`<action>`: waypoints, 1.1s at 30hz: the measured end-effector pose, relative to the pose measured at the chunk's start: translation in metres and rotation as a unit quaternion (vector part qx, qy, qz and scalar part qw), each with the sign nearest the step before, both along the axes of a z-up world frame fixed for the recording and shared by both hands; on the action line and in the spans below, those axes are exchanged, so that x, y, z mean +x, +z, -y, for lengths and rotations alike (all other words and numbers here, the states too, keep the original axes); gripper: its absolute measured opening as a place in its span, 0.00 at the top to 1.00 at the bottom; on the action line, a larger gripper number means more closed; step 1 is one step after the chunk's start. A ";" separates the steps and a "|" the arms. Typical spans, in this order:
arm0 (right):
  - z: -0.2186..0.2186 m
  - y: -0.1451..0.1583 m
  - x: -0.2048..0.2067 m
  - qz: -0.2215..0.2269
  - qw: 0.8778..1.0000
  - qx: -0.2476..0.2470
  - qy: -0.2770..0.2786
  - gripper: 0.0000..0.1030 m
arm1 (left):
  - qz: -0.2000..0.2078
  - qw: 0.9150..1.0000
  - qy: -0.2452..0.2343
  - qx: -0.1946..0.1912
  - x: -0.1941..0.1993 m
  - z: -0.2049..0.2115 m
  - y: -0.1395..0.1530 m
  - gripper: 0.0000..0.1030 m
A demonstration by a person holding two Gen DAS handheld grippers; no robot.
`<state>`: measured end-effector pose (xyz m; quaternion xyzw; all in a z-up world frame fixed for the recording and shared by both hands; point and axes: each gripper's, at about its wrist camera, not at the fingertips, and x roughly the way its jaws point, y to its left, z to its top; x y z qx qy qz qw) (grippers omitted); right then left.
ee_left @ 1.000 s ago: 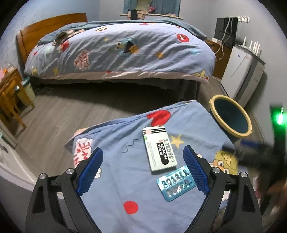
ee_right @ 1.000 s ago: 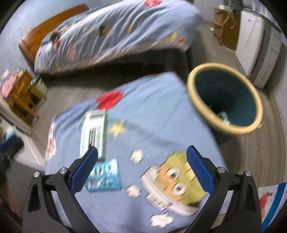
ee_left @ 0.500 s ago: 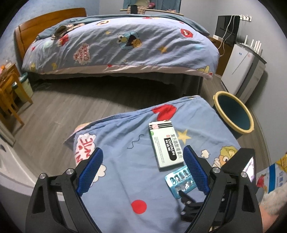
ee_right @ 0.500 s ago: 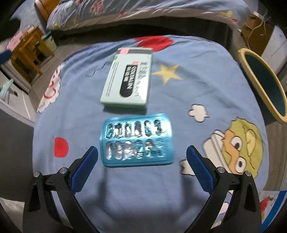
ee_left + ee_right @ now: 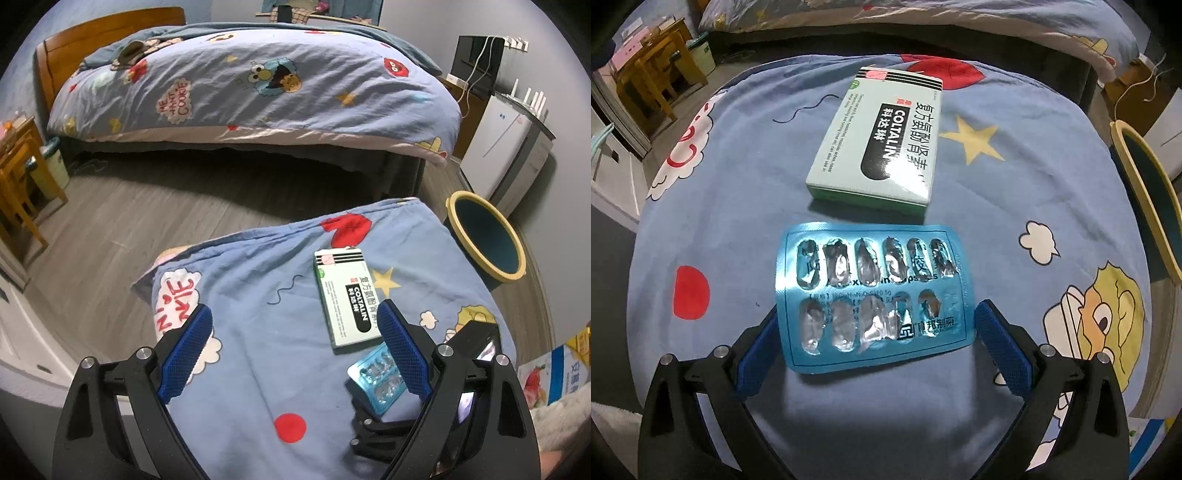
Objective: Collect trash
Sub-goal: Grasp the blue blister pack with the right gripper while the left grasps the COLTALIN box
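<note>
The empty blister pack [image 5: 873, 295] lay flat on the cartoon-print cloth [image 5: 1015, 192] that covered the bench, just in front of the medicine box [image 5: 877, 142] and not touching it. The right hand-held gripper [image 5: 873, 350] stood wide open, with one blue finger at each short end of the pack, so the long axis of the pack ran across, from finger to finger. The near half of the pack was already between the fingers; whether they touched its edges I cannot tell. The left hand-held gripper [image 5: 295, 347] was also wide open and held nothing, a little further from the pack. The trash bin [image 5: 485, 236] stood on the floor to the right of the bench.
</note>
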<state>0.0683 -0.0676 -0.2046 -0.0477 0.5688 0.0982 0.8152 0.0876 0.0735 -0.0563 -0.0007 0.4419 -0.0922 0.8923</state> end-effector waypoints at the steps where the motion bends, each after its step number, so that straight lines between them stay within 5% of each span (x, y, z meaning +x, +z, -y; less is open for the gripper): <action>1: 0.006 0.001 0.001 -0.002 1.000 0.012 -0.011 0.08 | 0.000 1.000 -0.001 0.001 0.000 0.001 0.000 0.13; 5: 0.036 0.008 0.005 -0.011 0.996 0.063 -0.063 0.10 | -0.005 1.000 -0.005 0.005 0.002 0.006 -0.002 0.13; 9: 0.057 0.018 0.008 -0.018 0.990 0.112 -0.086 0.28 | -0.008 1.000 -0.013 0.013 0.004 0.015 -0.005 0.13; 19: 0.083 0.067 0.008 0.019 0.997 0.052 -0.059 0.75 | -0.010 1.000 -0.013 0.021 0.012 0.034 -0.007 0.13; 21: 0.093 0.076 0.012 0.021 0.998 0.030 -0.050 0.90 | -0.013 1.000 -0.007 0.017 0.015 0.037 -0.007 0.13; 25: 0.114 0.084 0.027 0.008 0.999 0.002 -0.032 0.92 | -0.021 1.000 -0.003 0.014 0.022 0.046 -0.013 0.13; 33: 0.152 0.106 0.044 0.021 0.998 0.031 -0.044 0.92 | -0.056 0.995 -0.004 0.079 0.041 0.078 -0.060 0.13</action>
